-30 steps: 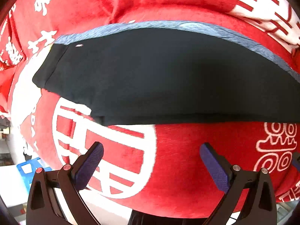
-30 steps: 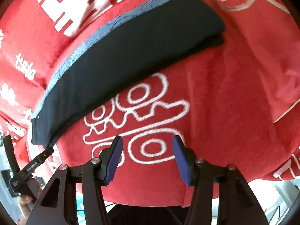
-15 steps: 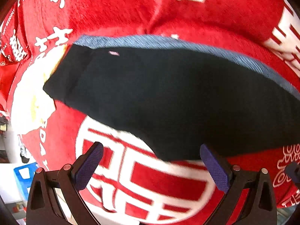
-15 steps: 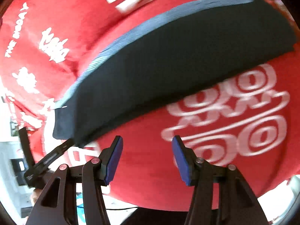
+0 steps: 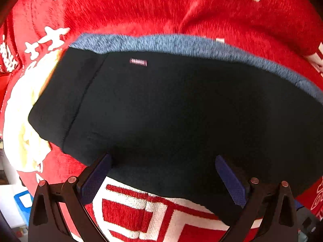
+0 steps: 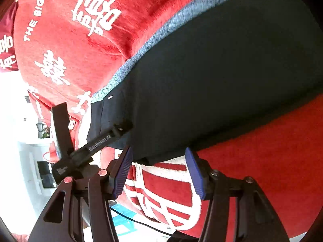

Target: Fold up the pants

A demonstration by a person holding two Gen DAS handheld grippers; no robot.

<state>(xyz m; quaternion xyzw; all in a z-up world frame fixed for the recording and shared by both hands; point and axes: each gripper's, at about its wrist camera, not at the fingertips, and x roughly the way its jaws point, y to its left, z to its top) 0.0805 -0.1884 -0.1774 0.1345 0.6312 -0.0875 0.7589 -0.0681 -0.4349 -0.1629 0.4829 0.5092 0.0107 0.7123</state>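
Now my left gripper stands spread over the near edge of the black pants, which lie folded lengthwise on the red blanket. My right gripper also gapes at that edge, perhaps not touching.

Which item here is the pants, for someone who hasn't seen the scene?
A red blanket printed with white characters covers the whole surface. Across its middle lies one long, flat, dark garment, the pants, already folded lengthwise. They are the only black item, with a grey-blue strip along the far edge and a small pink label near one end.
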